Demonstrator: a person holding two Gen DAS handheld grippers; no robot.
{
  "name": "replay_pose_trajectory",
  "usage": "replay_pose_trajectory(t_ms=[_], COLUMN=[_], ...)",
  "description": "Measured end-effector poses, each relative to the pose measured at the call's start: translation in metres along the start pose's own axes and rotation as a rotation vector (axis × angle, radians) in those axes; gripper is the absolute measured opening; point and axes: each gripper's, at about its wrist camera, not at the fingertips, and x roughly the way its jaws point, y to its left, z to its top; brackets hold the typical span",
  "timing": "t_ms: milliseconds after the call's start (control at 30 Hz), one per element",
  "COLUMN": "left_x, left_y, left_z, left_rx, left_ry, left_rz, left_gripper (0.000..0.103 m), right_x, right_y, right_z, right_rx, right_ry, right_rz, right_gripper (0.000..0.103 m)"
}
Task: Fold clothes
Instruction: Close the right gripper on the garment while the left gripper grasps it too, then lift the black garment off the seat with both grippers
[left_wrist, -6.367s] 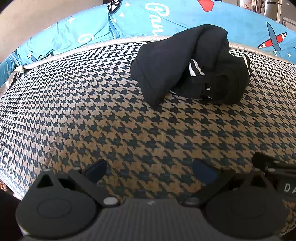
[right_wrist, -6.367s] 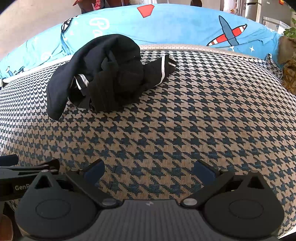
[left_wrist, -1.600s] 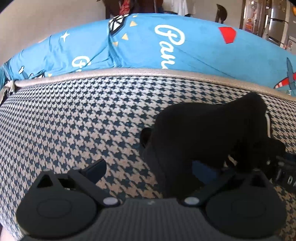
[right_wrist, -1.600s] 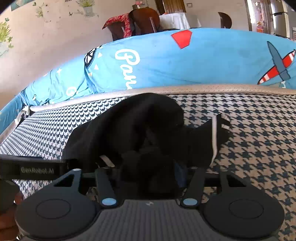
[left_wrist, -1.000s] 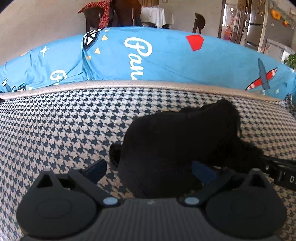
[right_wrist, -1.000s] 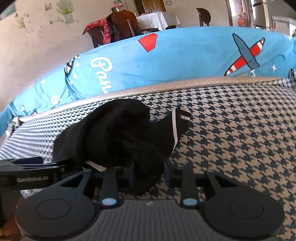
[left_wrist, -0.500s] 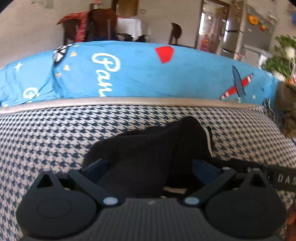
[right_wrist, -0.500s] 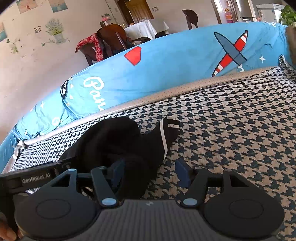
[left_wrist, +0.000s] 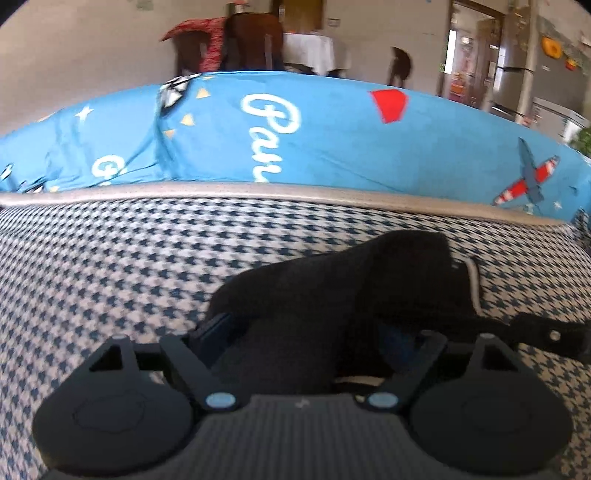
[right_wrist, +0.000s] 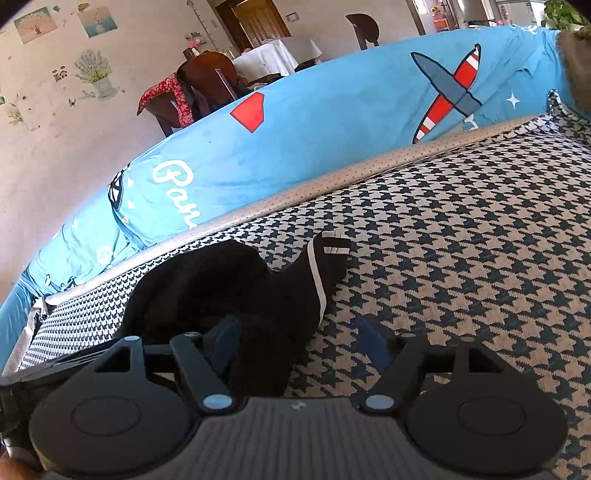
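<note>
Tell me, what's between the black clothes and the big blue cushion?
Only bare houndstooth seat cover and its tan piping edge lie between the black garment and the blue cushion. The right wrist view shows it best.

The left gripper (left_wrist: 301, 334) is closing around the crumpled black garment (left_wrist: 332, 295) on the houndstooth sofa seat (left_wrist: 110, 258).

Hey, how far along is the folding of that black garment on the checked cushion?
Done: nothing; the black garment lies bunched on the checked cushion. In hand: left gripper closing around a fold, right gripper opening beside it. Left: spreading flat and all the folds.
</note>
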Motion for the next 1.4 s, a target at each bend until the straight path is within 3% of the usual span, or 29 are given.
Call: replay_pose_trajectory(t_ms=[233, 367, 500, 700, 800, 933, 1067, 1267, 1400], left_x=[0.001, 0.003, -0.001, 0.000, -0.002, -0.014, -0.021, -0.022, -0.019], left_y=[0.042, 0.067, 0.072, 0.083, 0.091, 0.101, 0.093, 0.074, 0.077], left_z=[0.008, 0.009, 0.010, 0.011, 0.012, 0.015, 0.017, 0.015, 0.014], left_rx=[-0.110, -0.175, -0.172, -0.207, -0.235, -0.296, -0.276, -0.218, -0.241], left_ry=[-0.008, 0.016, 0.016, 0.027, 0.021, -0.027, -0.050, -0.056, -0.037], left_rz=[0.165, 0.182, 0.194, 0.295, 0.367, 0.259, 0.142, 0.115, 0.130], left_gripper=[0.093, 0.096, 0.099, 0.101, 0.103, 0.103, 0.103, 0.103, 0.103], right_x=[0.004, 0.008, 0.012, 0.000, 0.002, 0.015, 0.024, 0.029, 0.022], right_y=[0.005, 0.007, 0.009, 0.008, 0.005, 0.008, 0.020, 0.031, 0.049], right_z=[-0.001, -0.001, -0.002, 0.003, 0.005, -0.001, -0.009, -0.021, -0.022], right_rx=[-0.008, 0.001, 0.015, 0.032, 0.049, 0.073, 0.026, -0.045, -0.162], right_ry=[-0.008, -0.004, -0.006, -0.088, -0.070, 0.027, 0.092, 0.148, 0.093], right_rz=[0.016, 0.020, 0.030, 0.032, 0.044, 0.116, 0.158, 0.162, 0.149], right_gripper=[0.075, 0.077, 0.078, 0.078, 0.078, 0.078, 0.078, 0.078, 0.078])
